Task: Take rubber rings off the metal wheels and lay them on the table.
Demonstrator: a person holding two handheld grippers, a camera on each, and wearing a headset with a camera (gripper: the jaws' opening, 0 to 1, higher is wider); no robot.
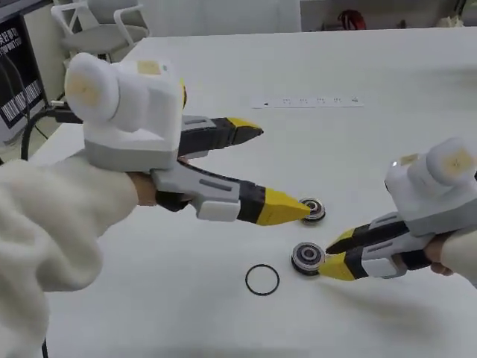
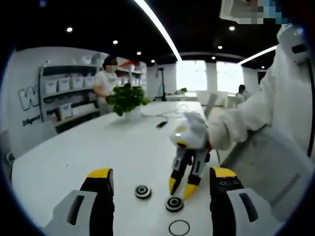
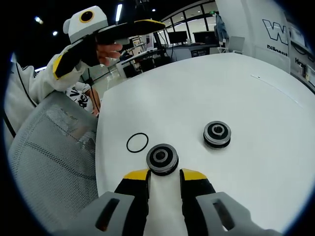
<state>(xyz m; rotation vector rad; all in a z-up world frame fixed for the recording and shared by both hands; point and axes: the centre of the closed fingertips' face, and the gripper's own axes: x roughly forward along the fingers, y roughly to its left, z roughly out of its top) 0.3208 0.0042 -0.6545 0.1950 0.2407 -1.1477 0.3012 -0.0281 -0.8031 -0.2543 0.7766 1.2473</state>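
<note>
Two metal wheels with dark rims lie on the white table (image 1: 223, 74). My right gripper (image 1: 333, 255) is open with a narrow gap, its yellow tips right at the near wheel (image 1: 308, 257), which sits just beyond the tips (image 3: 165, 175) as the near wheel (image 3: 162, 159). The far wheel (image 1: 313, 209) lies apart, also seen as the far wheel (image 3: 217, 133). A loose black rubber ring (image 1: 262, 280) lies flat beside them, the ring (image 3: 137, 142). My left gripper (image 1: 279, 171) hovers above with jaws wide open and nothing in them (image 2: 162, 173).
A white power strip (image 1: 309, 102) lies farther back on the table. Chairs (image 1: 97, 30) stand beyond the far left corner, and a mesh chair (image 3: 49, 147) stands by the table edge. A potted plant (image 2: 127, 101) sits far down the table.
</note>
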